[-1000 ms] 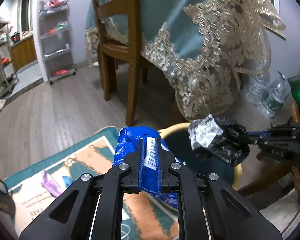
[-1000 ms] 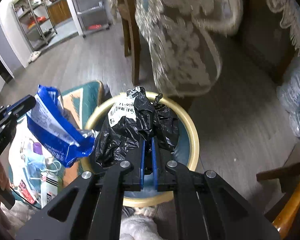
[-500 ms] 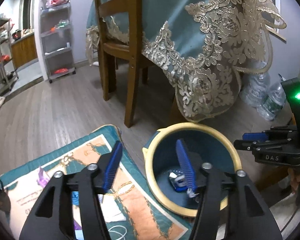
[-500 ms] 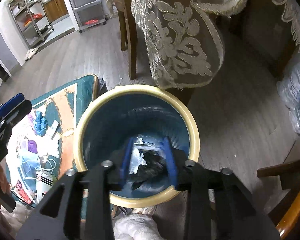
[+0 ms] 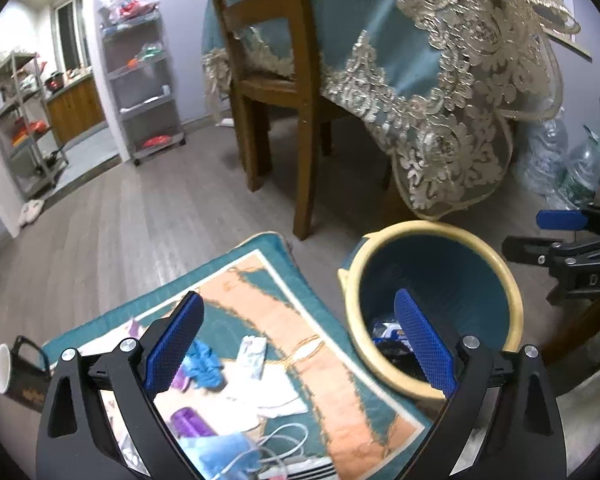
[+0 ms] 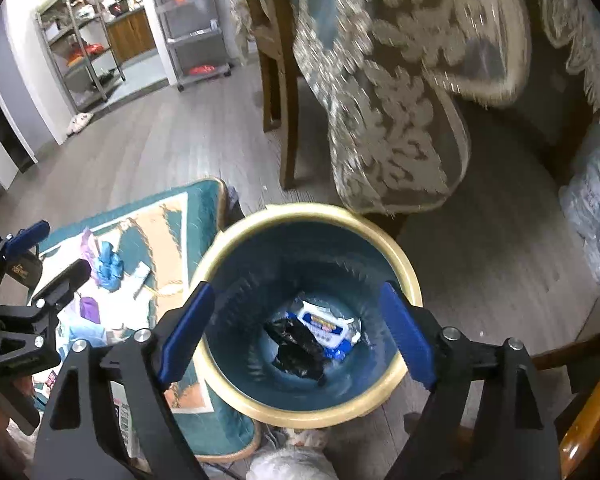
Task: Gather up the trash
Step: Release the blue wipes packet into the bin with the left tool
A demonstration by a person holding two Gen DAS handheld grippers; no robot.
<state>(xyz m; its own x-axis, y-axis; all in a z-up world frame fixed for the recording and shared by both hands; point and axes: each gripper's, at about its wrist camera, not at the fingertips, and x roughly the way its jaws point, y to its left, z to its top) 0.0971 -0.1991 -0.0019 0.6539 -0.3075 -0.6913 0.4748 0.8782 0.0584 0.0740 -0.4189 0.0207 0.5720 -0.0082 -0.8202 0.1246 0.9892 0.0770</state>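
Trash: black bag (image 6: 296, 344) & blue-white wrapper (image 6: 328, 328) in bin (image 6: 300, 212), both jaws just opened wide, empty.

tablecloth (image 6: 400, 92) blurred, mug (image 5: 16, 372) cut off (left edge) — bottles (image 6: 596, 208) indistinct

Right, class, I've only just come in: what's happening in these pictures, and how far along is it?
A person with a gripper in each hand is clearing litter off a rug into a blue bin. Both the left gripper and the right gripper have just been opening and hold nothing. A blue packet and a black bag lie at the bottom of the bin. More scraps, such as a blue glove and a purple wrapper, are on the rug.
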